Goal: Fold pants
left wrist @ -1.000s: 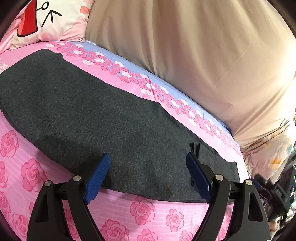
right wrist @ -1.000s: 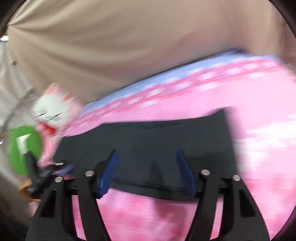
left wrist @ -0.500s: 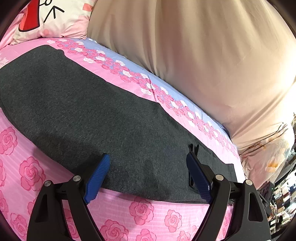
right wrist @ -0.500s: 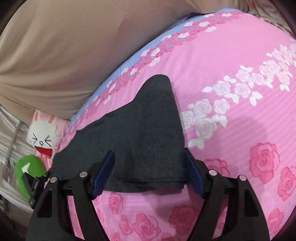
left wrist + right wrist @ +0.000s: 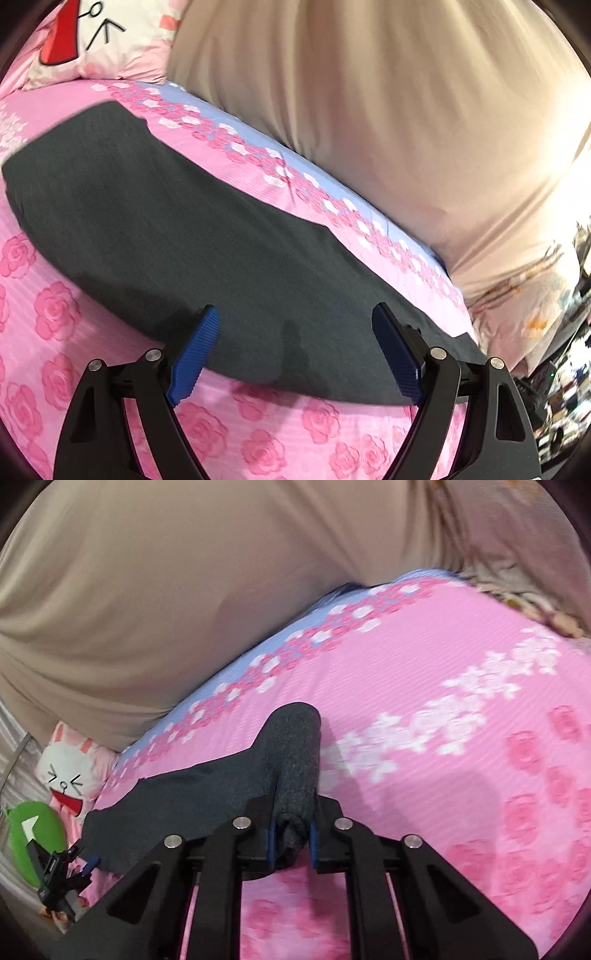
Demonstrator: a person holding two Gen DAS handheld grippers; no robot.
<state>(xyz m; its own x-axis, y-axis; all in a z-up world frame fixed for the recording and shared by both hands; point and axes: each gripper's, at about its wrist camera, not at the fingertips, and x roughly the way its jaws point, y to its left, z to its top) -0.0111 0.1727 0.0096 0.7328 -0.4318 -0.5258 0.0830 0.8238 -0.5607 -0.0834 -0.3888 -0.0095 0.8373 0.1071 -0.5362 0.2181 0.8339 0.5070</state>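
Right hand-held gripper (image 5: 291,843) pinches the pants (image 5: 207,243) end, bunched; the rest lies flat along the bed (image 5: 280,439). Left hand-held gripper (image 5: 295,354) spread, over near edge. Grab both layers, lift evenly.

The left gripper (image 5: 295,347) hangs with its two blue-padded fingers (image 5: 194,356) spread wide apart, angled forward and slightly down, nothing between them; its black linkage arms splay outward toward the lower corners of the left wrist view. The right gripper (image 5: 291,840) has its jaws drawn close together, the blue pads (image 5: 272,843) pinching a bunched fold of the pants (image 5: 291,760) that rises out from between them; its black arms sit nearly parallel, tight to the centre of the right wrist view
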